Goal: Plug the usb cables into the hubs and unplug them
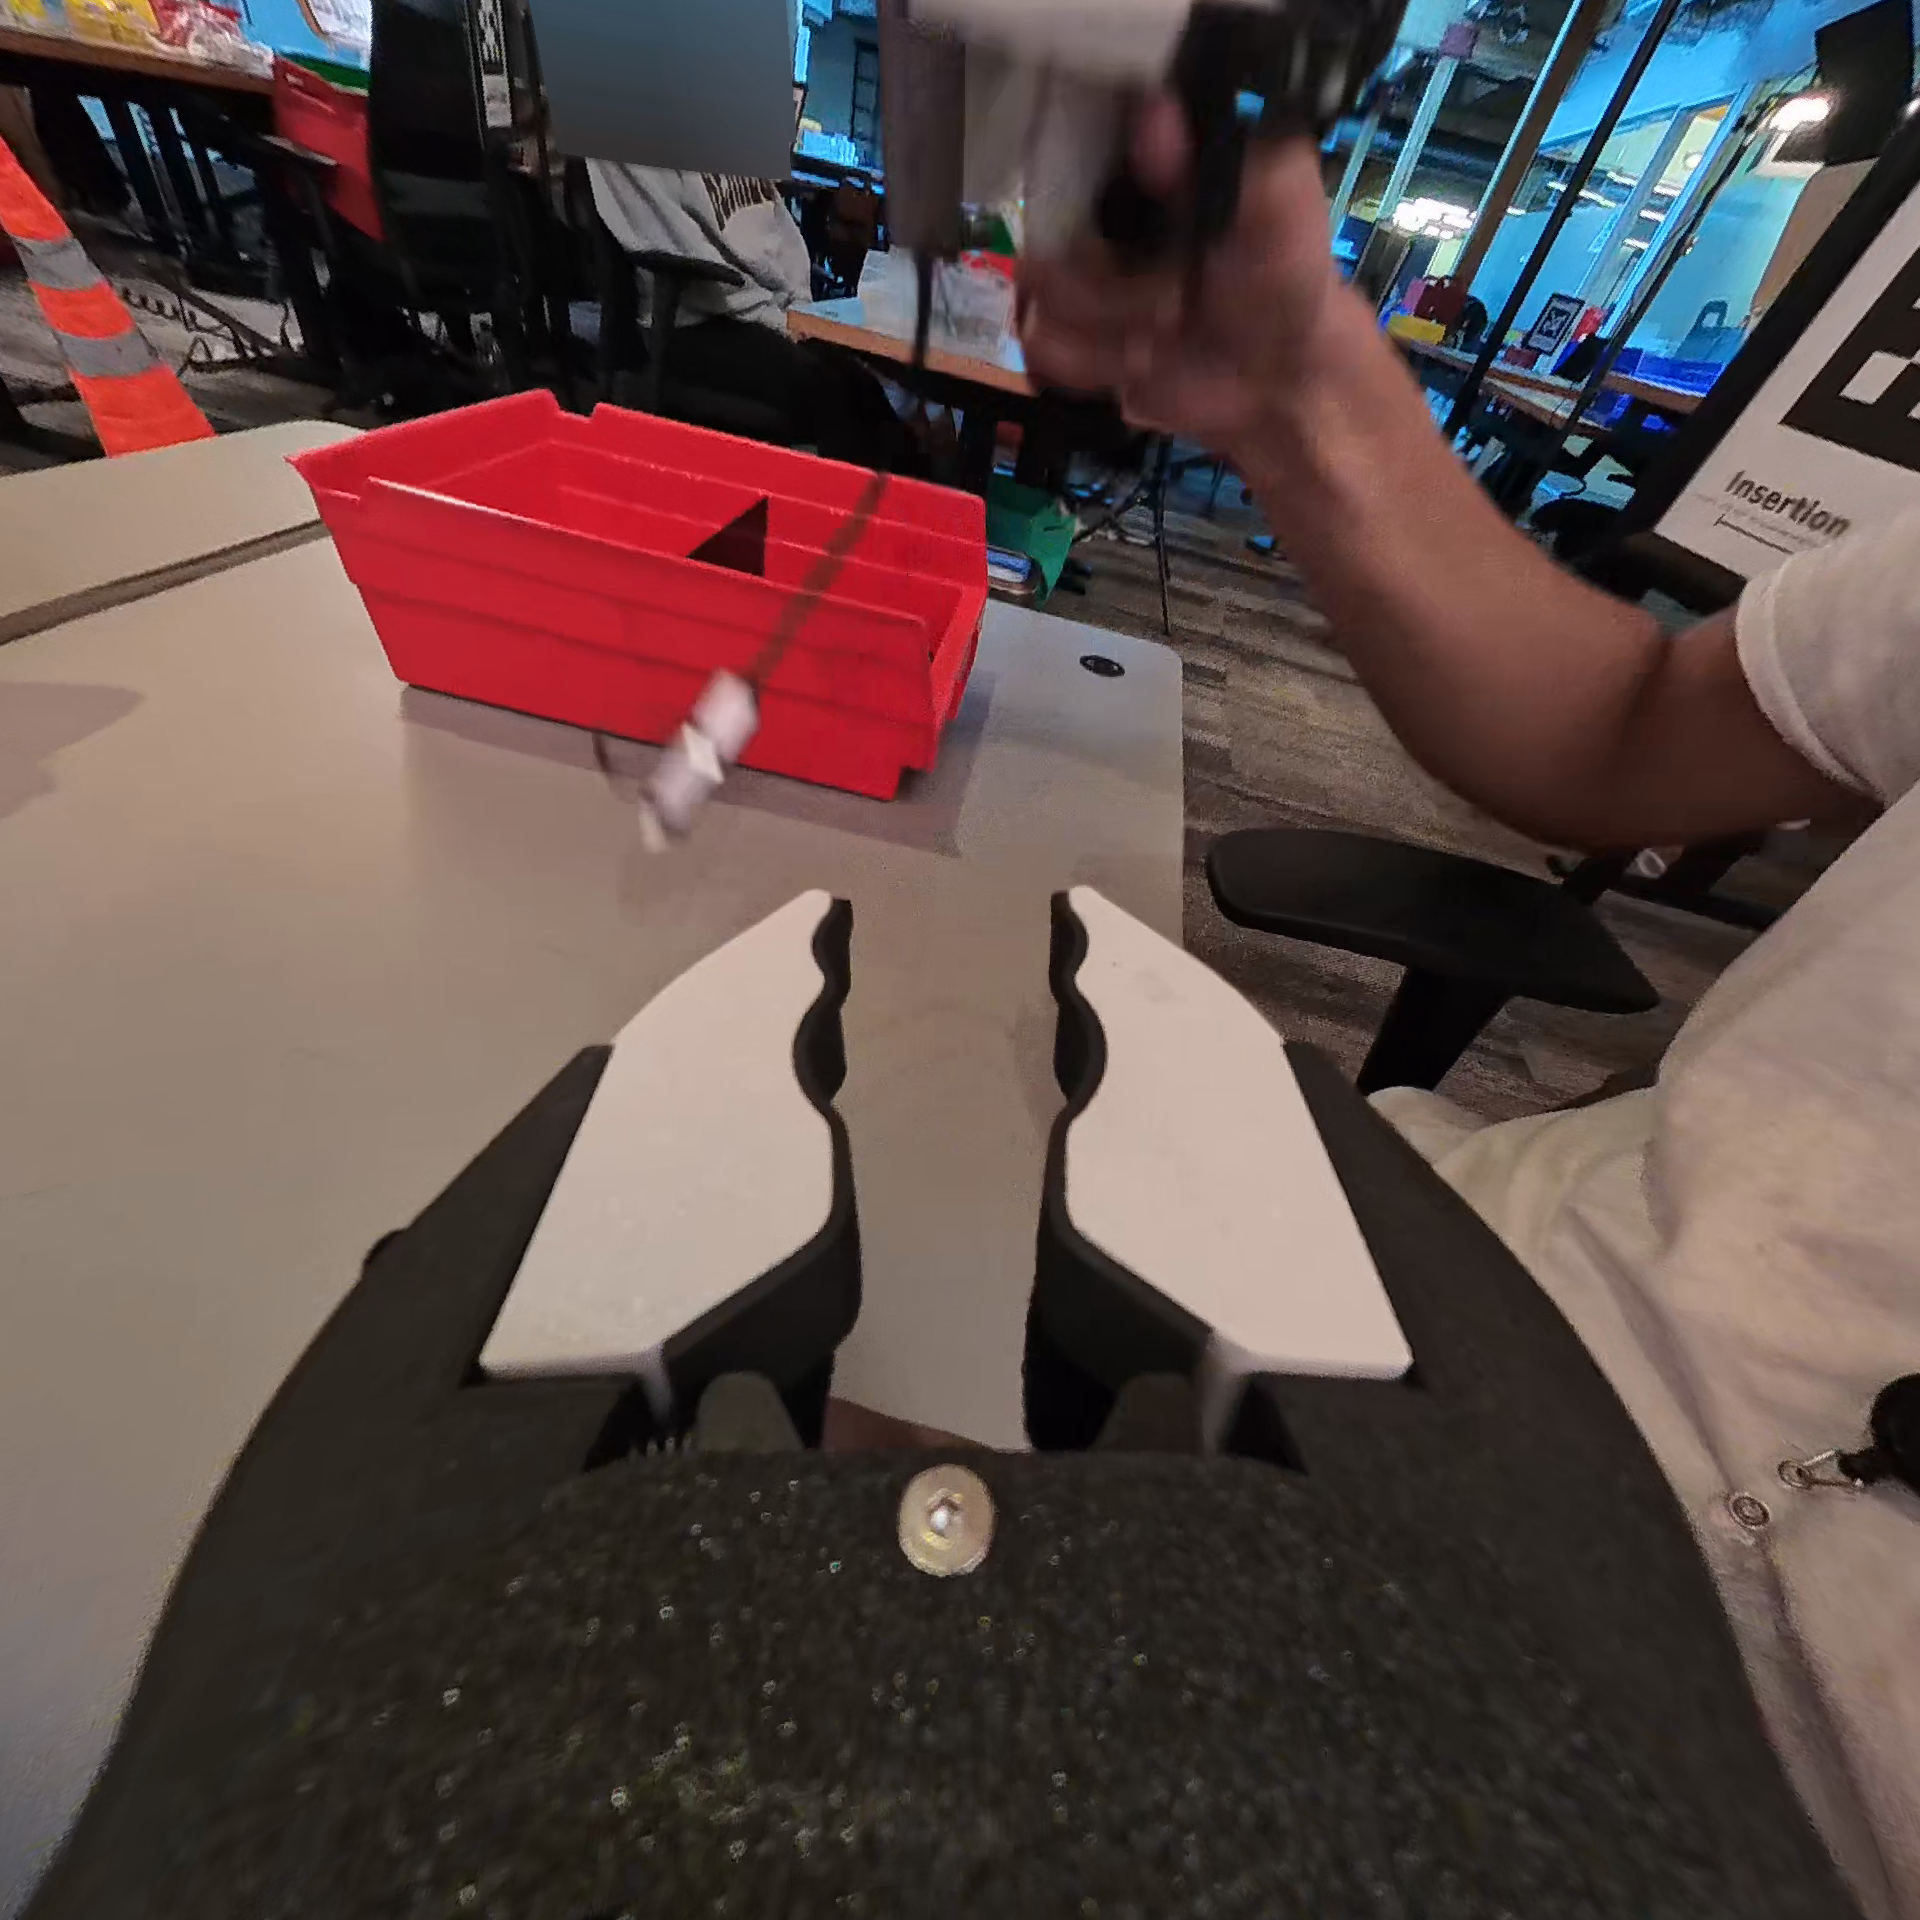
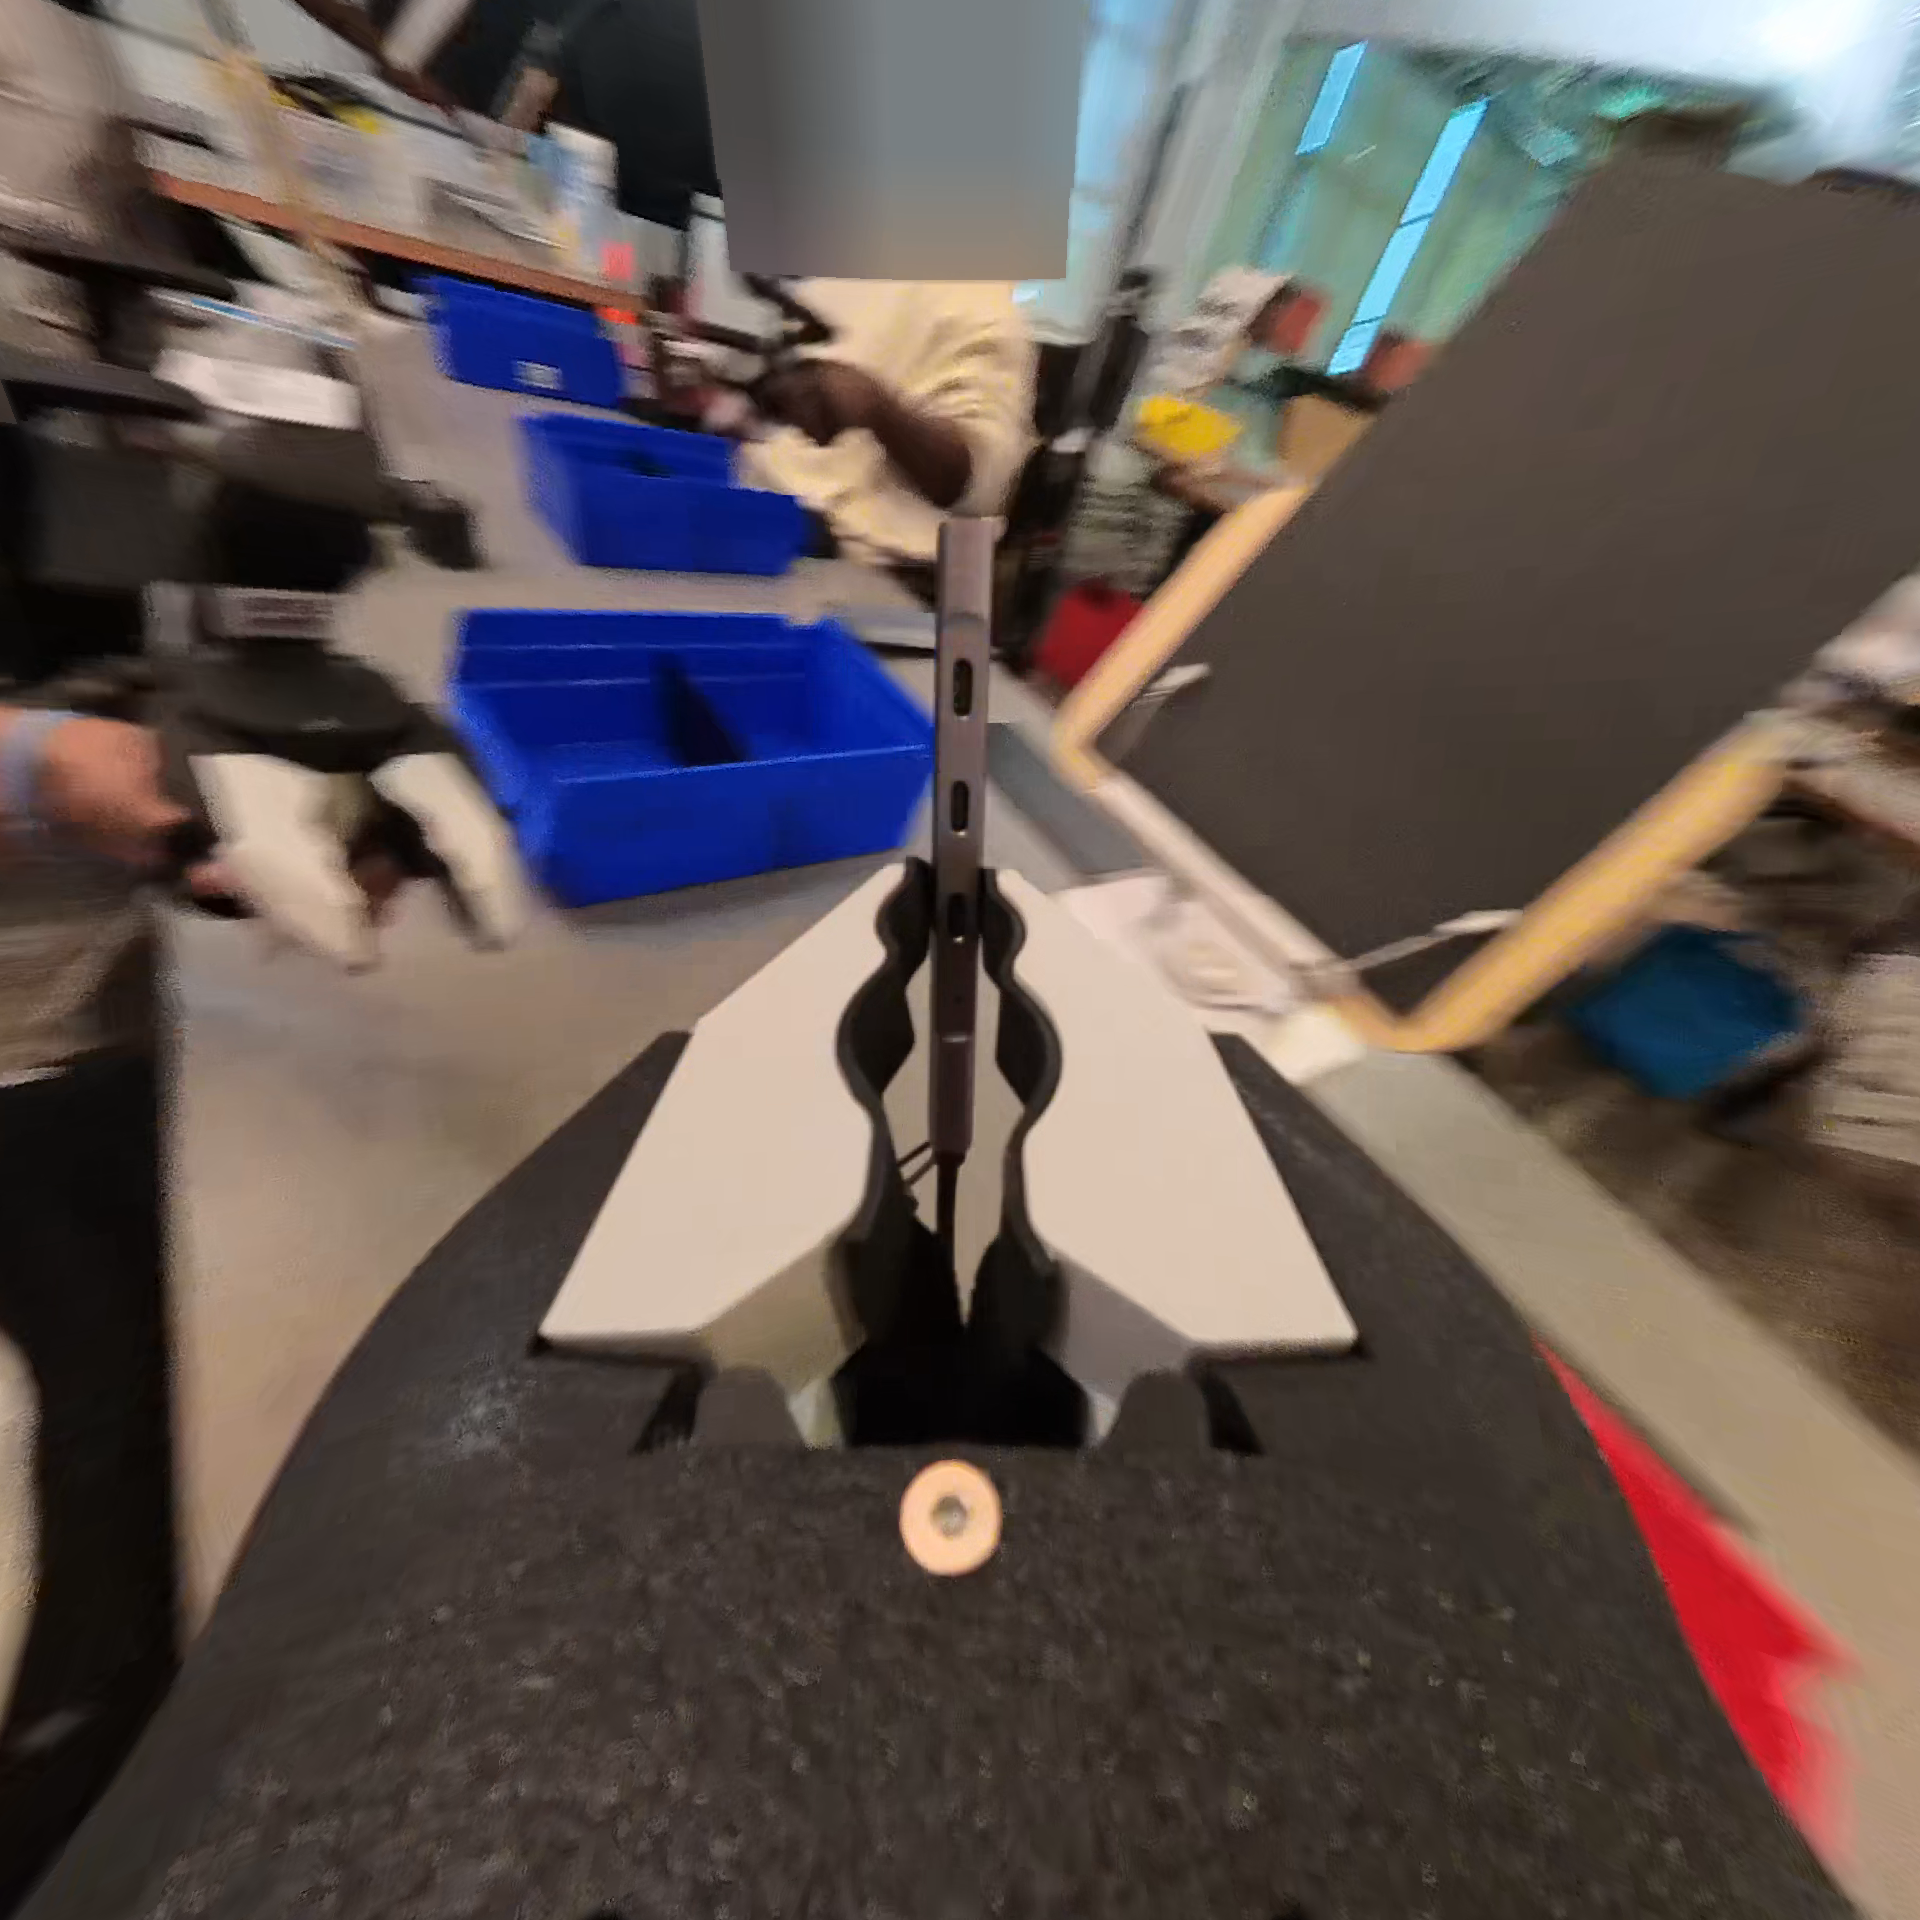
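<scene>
- USB hub (image 2: 958,831): a slim grey bar with several oval ports along its edge, clamped upright between the fingertips of the right gripper (image 2: 954,914), whose jaws stand narrow on it. Its dark cable (image 2: 940,1205) leaves the lower end and runs down between the fingers.
- Left gripper (image 1: 951,914): nearest in the left wrist view, jaws moderately apart and holding nothing, with bare grey table (image 1: 260,935) showing through the gap.
- Cable end: in the left wrist view the cable hangs from the raised right gripper and ends in a pale plug (image 1: 694,764), blurred and apparently swinging above the table just in front of the red bin (image 1: 644,592).
- Red bin: farther on the table, open-topped, with slotted inner walls; its contents cannot be made out.
- Person's forearm (image 1: 1434,582): reaches from the right, the hand gripping the raised tool at the top of the left wrist view.
- Blue bins (image 2: 686,748): on a far table in the right wrist view, heavily blurred.
- Risk: the hold is only at the fingertips, so the hub may pivot or slip; the swinging plug could catch the bin's rim and tug the cable.
</scene>
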### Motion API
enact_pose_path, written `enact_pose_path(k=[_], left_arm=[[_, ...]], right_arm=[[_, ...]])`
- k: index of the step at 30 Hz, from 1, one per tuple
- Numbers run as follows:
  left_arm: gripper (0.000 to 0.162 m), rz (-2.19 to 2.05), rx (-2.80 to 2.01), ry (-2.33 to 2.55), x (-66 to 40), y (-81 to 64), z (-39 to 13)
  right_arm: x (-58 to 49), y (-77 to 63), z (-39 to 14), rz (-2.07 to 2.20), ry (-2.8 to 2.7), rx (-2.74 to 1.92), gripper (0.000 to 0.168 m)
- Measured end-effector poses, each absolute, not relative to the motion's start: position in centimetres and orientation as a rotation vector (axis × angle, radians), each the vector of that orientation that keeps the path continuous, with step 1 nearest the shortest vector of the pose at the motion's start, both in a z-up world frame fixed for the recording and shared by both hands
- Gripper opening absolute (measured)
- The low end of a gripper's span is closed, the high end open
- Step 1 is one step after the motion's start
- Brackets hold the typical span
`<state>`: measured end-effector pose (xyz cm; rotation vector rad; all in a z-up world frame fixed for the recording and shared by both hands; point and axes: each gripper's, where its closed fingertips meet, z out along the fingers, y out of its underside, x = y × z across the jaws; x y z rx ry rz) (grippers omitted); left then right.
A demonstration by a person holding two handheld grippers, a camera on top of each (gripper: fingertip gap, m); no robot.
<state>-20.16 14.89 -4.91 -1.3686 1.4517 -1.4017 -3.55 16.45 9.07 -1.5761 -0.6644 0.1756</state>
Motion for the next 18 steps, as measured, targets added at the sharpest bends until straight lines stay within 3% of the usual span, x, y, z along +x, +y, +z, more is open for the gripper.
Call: enact_pose_path(k=[2,5,13,18], left_arm=[[0.036,-1.379,-1.374,1.467,-19.9,14.8,-5.4],[0.036,-1.361,-1.393,1.507,-19.5,14.5,-6.1],[0.036,-1.316,-1.429,1.571,-19.0,13.8,-7.7],[0.036,-1.292,-1.463,1.563,-19.1,13.6,-8.6]], right_arm=[[1.6,17.4,12.0,-0.050,-0.646,-1.573,0.007],[9.4,20.7,10.3,-0.308,-0.657,-1.722,0.008],[18.6,26.6,-9.6,-0.173,-0.672,-2.339,0.008],[17.3,27.4,-16.3,-0.098,-0.724,-2.590,0.008]])
